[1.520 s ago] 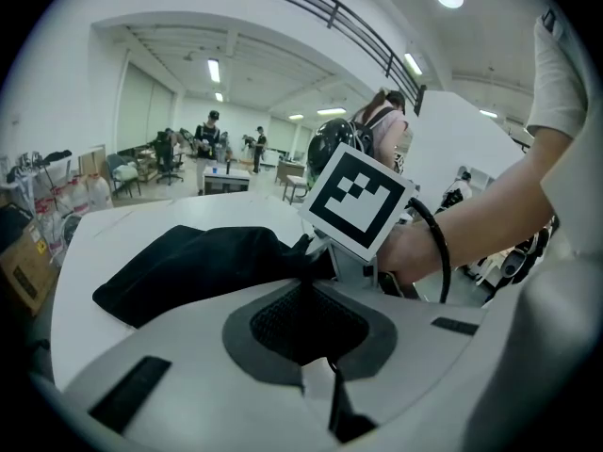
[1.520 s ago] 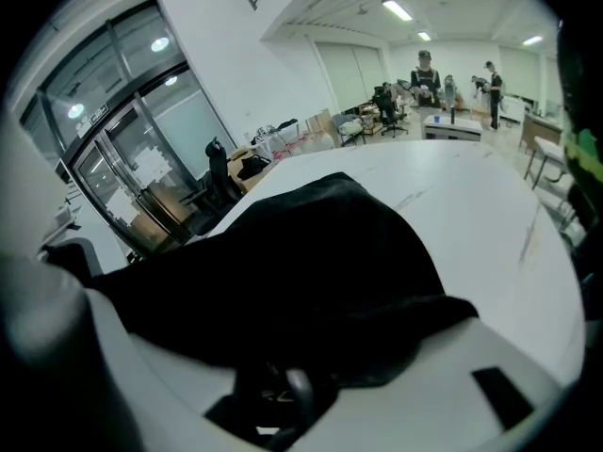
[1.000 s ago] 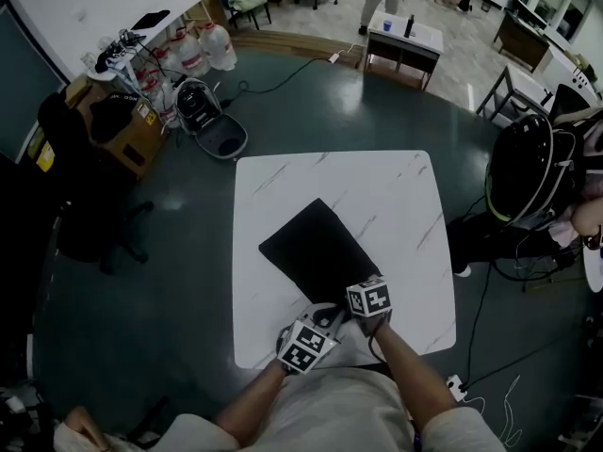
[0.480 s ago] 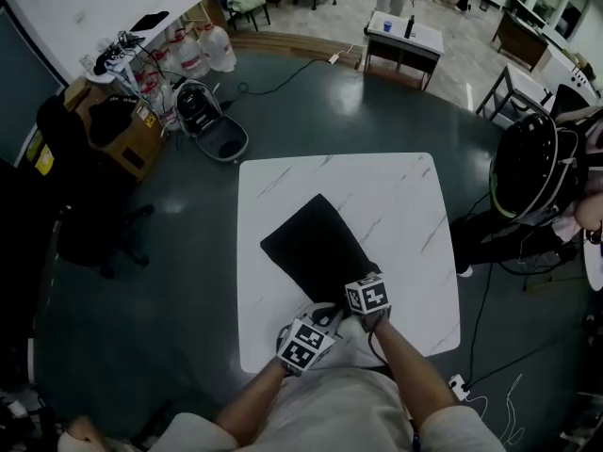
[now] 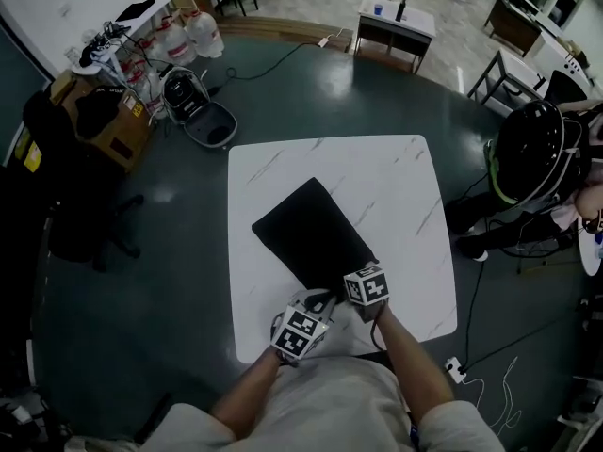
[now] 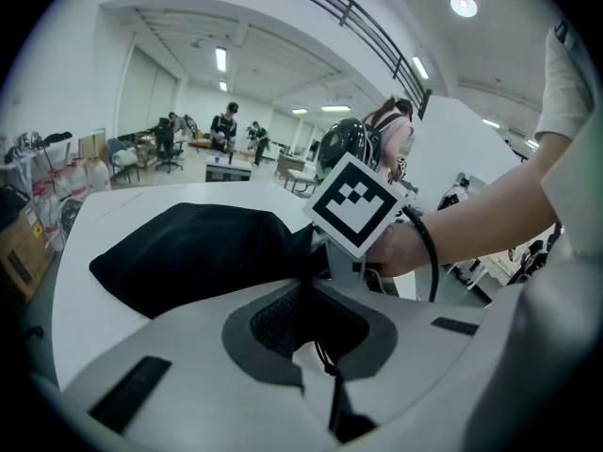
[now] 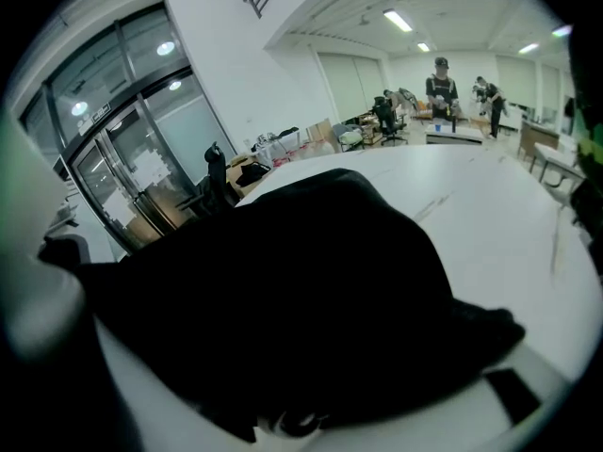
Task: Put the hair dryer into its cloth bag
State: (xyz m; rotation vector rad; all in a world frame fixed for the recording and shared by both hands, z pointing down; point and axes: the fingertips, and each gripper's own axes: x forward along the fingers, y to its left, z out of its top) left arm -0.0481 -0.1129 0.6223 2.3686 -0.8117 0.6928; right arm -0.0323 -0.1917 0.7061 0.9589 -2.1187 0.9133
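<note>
Marble table bears cloth bag, right gripper just opened around it, left gripper pinching its cord.

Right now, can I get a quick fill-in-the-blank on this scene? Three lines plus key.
1. The black cloth bag lies on the white marble-patterned square ____.
2. The fingers of the left gripper are ____, with a thin black cord caught between them.
3. That gripper works at the bag's end nearest the ____.
Missing words: table; shut; person.
</note>
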